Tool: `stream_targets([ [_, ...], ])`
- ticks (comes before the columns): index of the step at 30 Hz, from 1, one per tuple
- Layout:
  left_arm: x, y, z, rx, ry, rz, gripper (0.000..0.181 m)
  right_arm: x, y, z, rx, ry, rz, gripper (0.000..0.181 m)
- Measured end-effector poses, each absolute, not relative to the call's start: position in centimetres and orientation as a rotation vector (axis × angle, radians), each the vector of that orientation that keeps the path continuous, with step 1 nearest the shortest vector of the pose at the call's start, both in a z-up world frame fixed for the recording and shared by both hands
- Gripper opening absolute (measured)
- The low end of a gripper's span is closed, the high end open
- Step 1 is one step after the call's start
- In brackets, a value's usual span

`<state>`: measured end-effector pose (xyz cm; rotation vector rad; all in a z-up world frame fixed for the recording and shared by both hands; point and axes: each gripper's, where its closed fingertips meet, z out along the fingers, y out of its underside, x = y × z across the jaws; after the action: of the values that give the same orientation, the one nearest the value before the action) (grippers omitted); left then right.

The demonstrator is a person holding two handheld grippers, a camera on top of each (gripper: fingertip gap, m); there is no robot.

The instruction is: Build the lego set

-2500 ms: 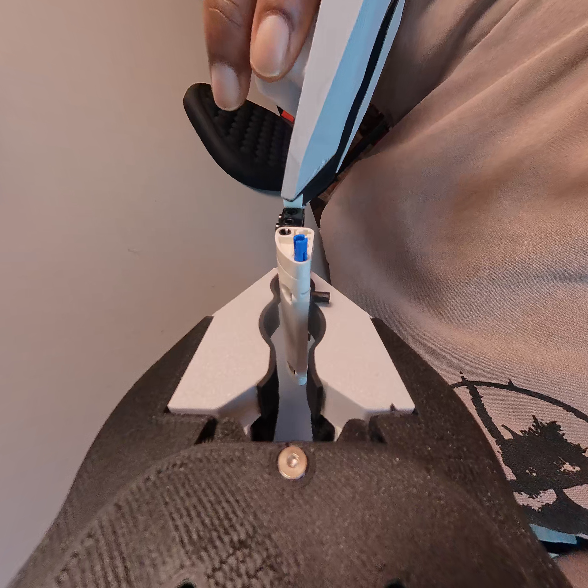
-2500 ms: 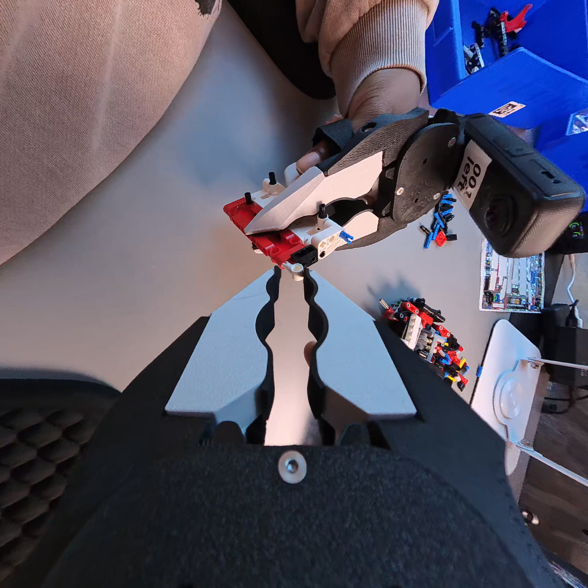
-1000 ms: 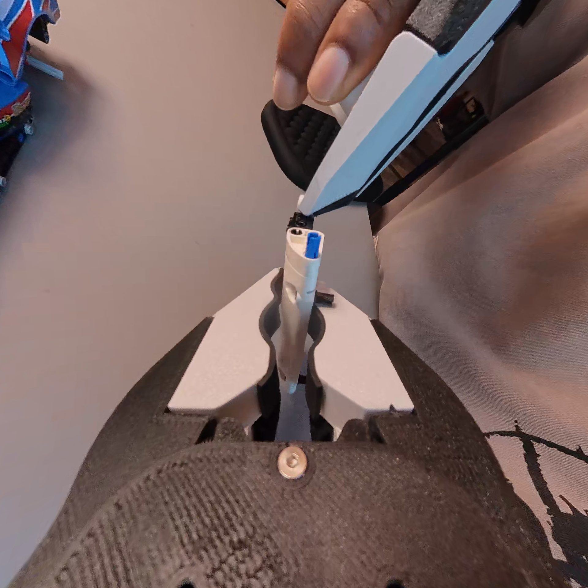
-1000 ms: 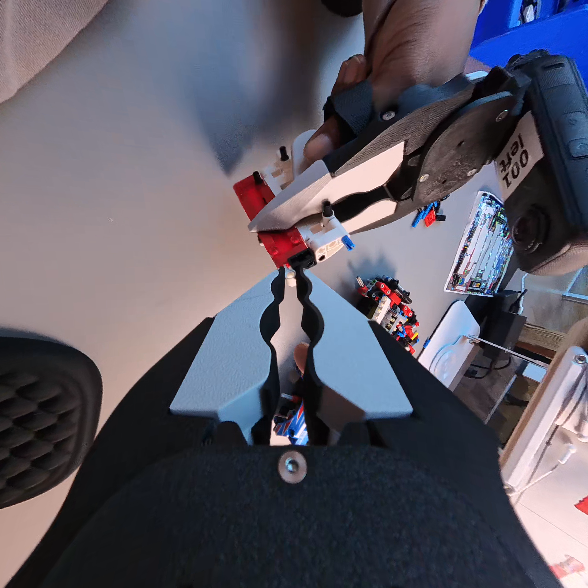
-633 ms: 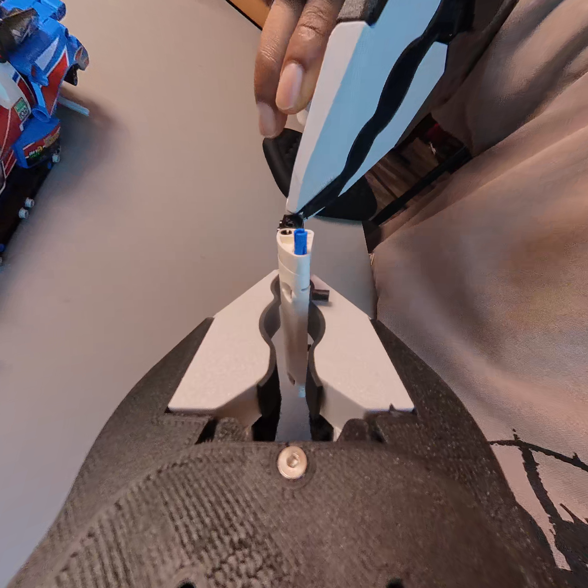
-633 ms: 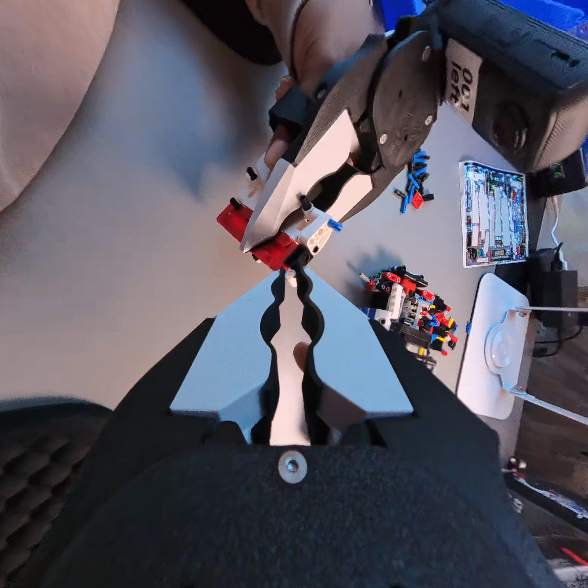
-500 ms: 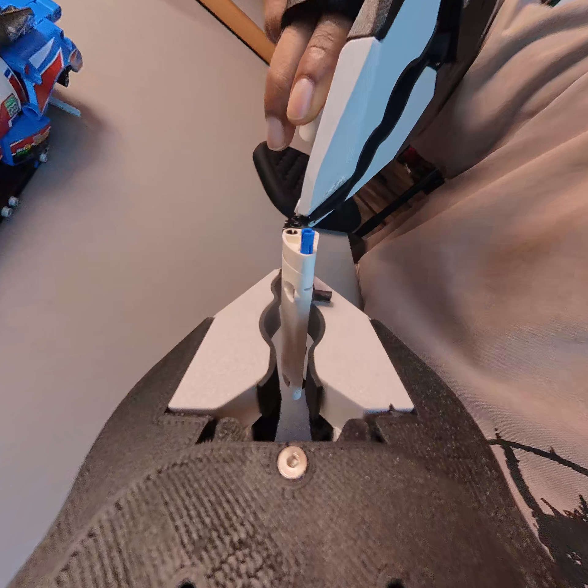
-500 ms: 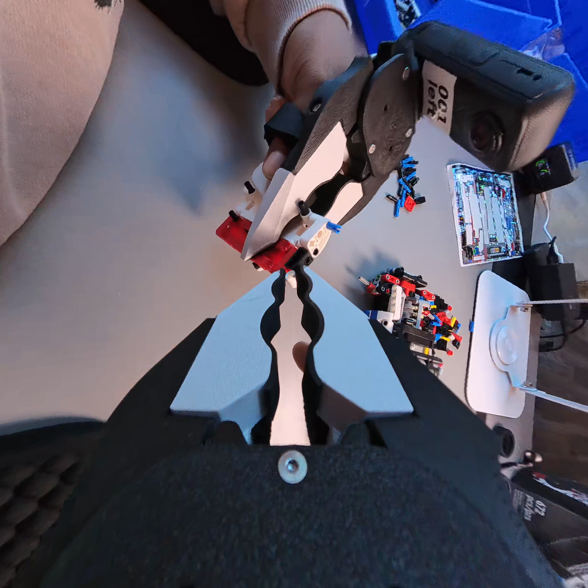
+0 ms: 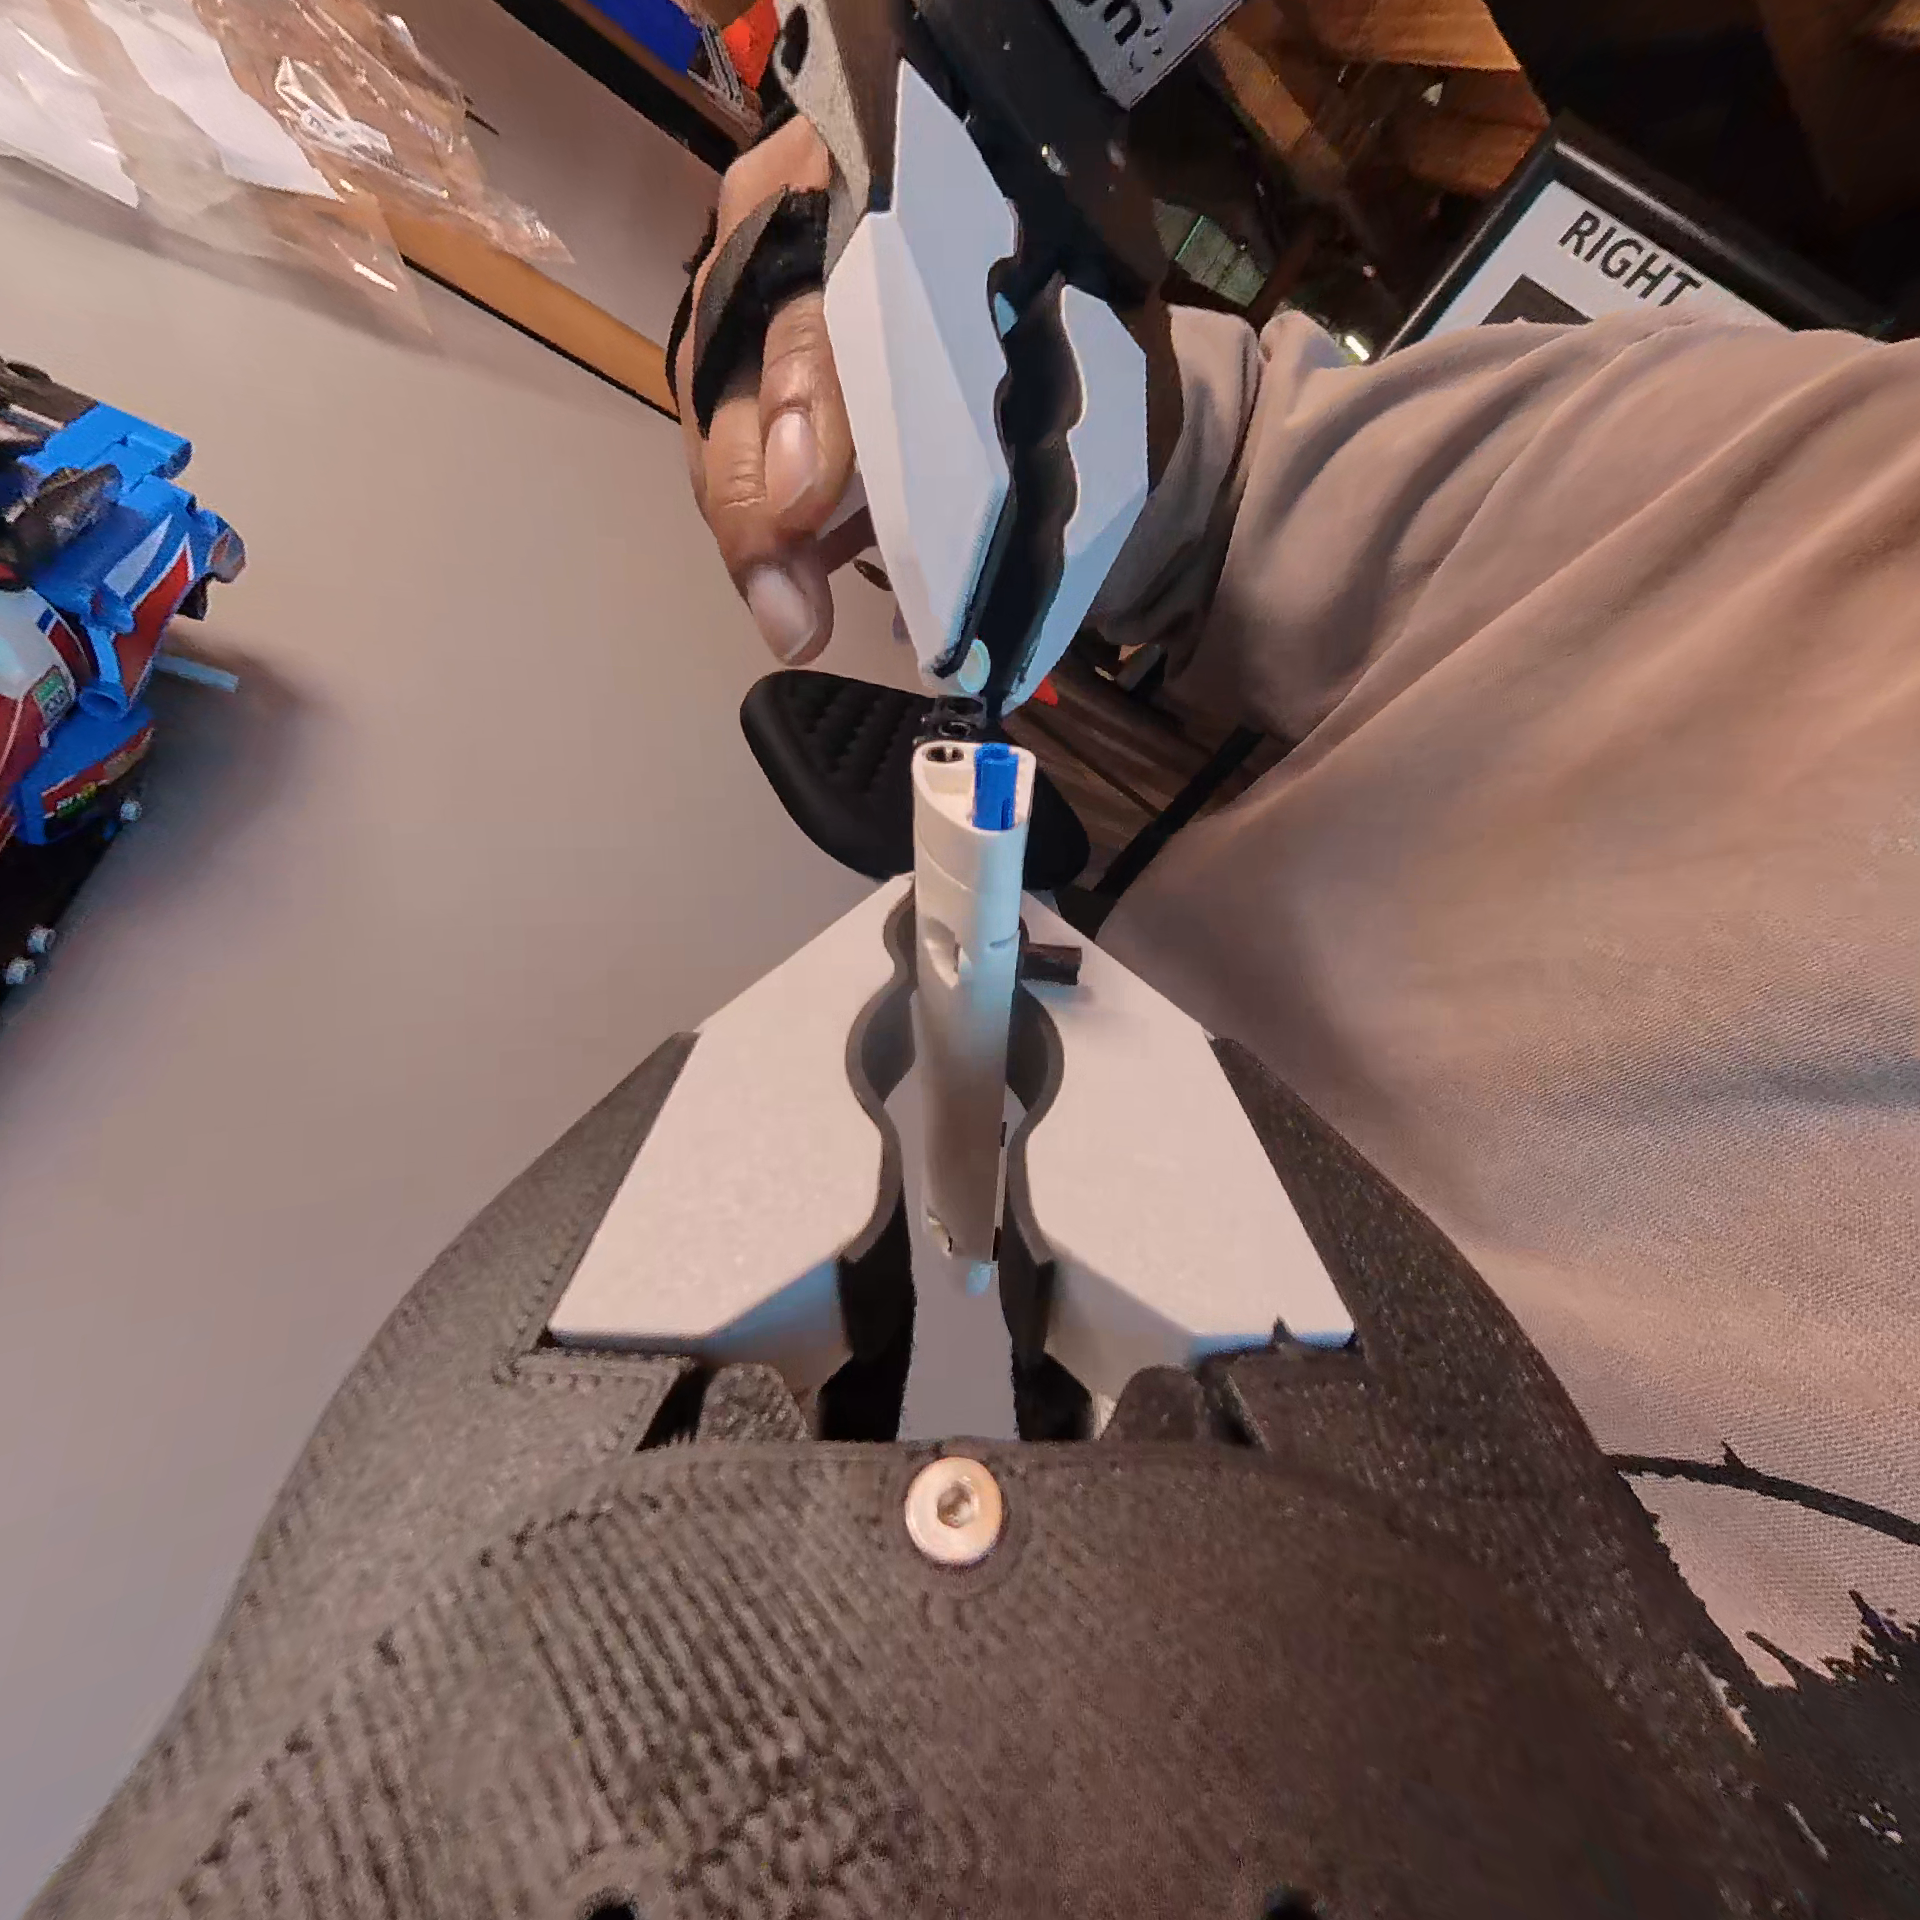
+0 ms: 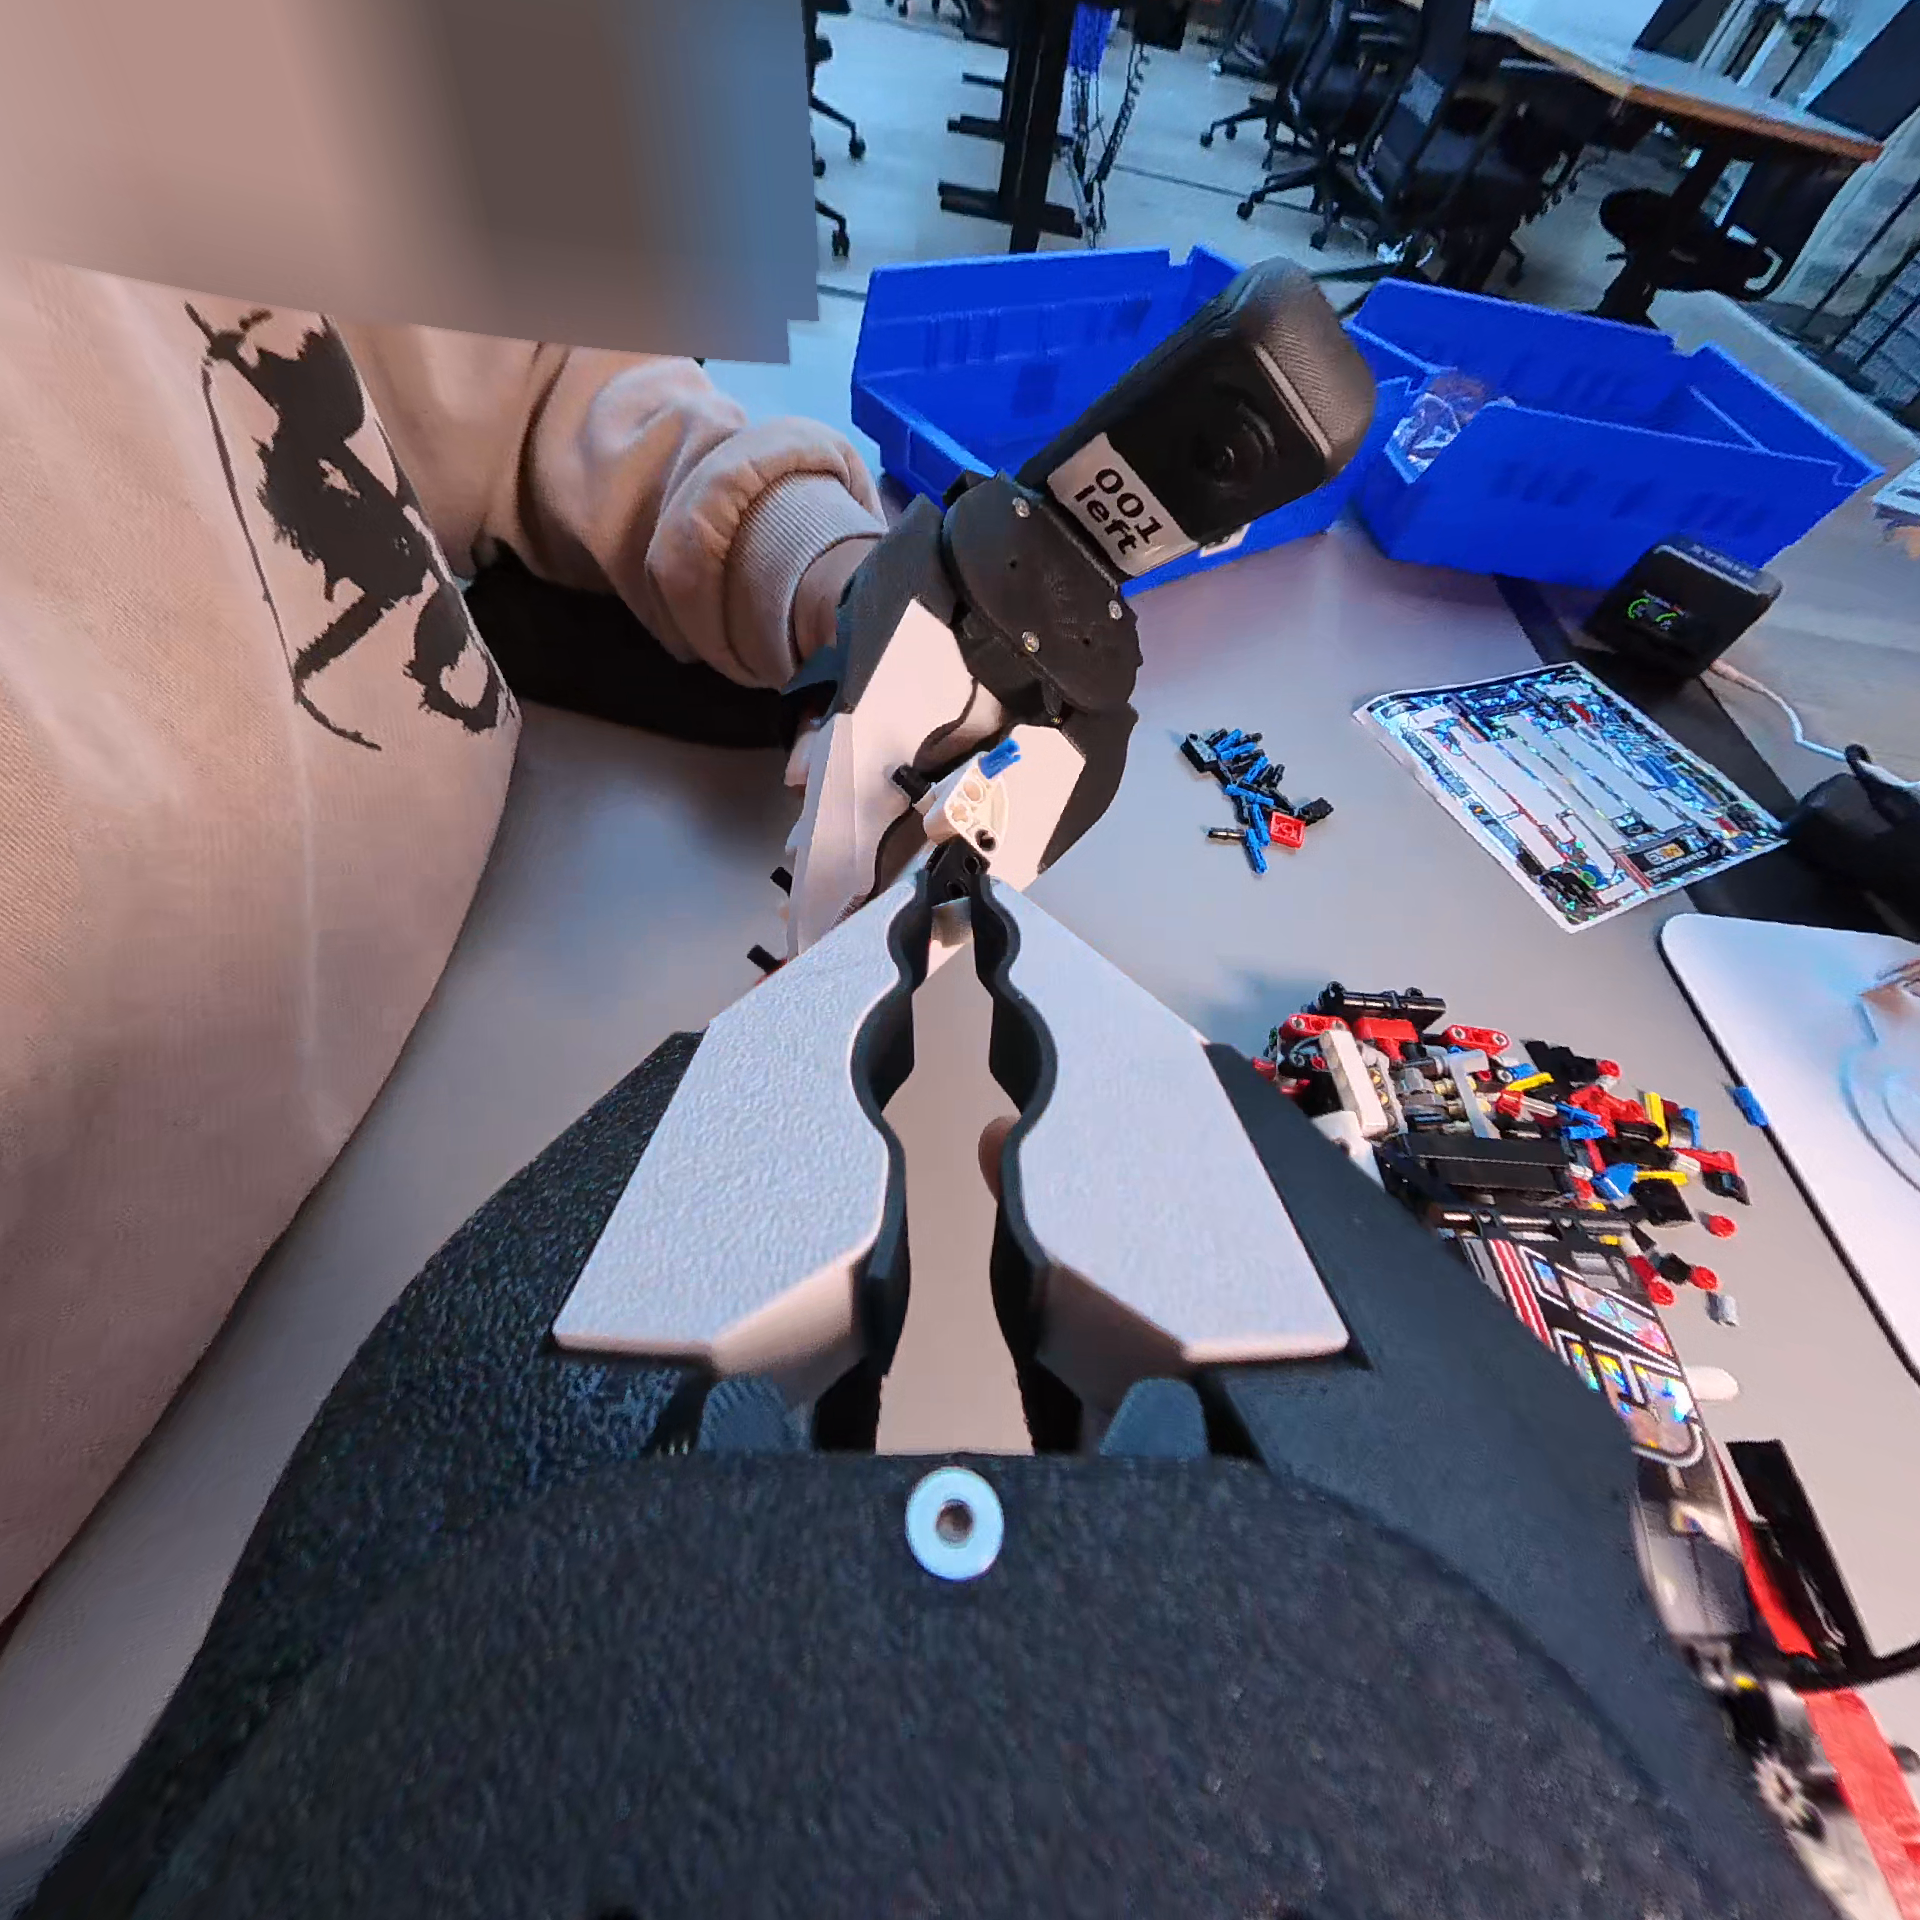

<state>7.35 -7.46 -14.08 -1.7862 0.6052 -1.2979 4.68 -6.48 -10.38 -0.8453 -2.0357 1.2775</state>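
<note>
My left gripper (image 9: pixel 971 904) is shut on a white lego assembly (image 9: pixel 966 935), seen edge-on, with a blue pin (image 9: pixel 994 795) at its far end. My right gripper (image 9: pixel 982 681) comes down from above, shut on a small black piece (image 9: pixel 956 715) that touches the assembly's tip. In the right wrist view my right gripper (image 10: pixel 951 883) pinches the black piece (image 10: pixel 954 864) against the white assembly (image 10: pixel 971 805). The left gripper's white fingers (image 10: pixel 862 748) clamp the assembly. A thumb tip shows between my right gripper's jaws.
On the grey table (image 10: pixel 1195 935) are a partly built red and black model (image 10: pixel 1507 1122), loose pins (image 10: pixel 1252 795), a printed sheet (image 10: pixel 1558 790), a white pad (image 10: pixel 1818 1060) and blue bins (image 10: pixel 1610 457). A blue and red model (image 9: pixel 83 623) stands at the left. The person's torso is close by. The tips of one gripper are about 4 cm away from the tips of the other.
Both grippers have swung and tilted together, so the room and the bins now show. The right gripper still holds the black piece at the assembly's tip. Both grips are unchanged.
</note>
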Motion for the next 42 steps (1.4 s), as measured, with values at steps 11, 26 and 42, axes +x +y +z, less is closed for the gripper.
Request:
stream_targets([
  [11, 7.5, -7.9, -12.7, -1.716, 0.569, -1.404, 0.007, 4.6, -7.0, -8.9, -0.766, -1.907, 1.314, 0.004],
  [26, 7.7, -8.5, -11.5, -1.676, 0.594, -1.421, 0.007, 4.7, -7.4, -8.1, -0.874, -1.861, 1.580, 0.004],
  [42, 7.7, -8.4, -11.5, -1.690, 0.538, -1.476, 0.007, 4.5, -6.9, -8.2, -0.791, -1.823, 1.407, 0.004],
])
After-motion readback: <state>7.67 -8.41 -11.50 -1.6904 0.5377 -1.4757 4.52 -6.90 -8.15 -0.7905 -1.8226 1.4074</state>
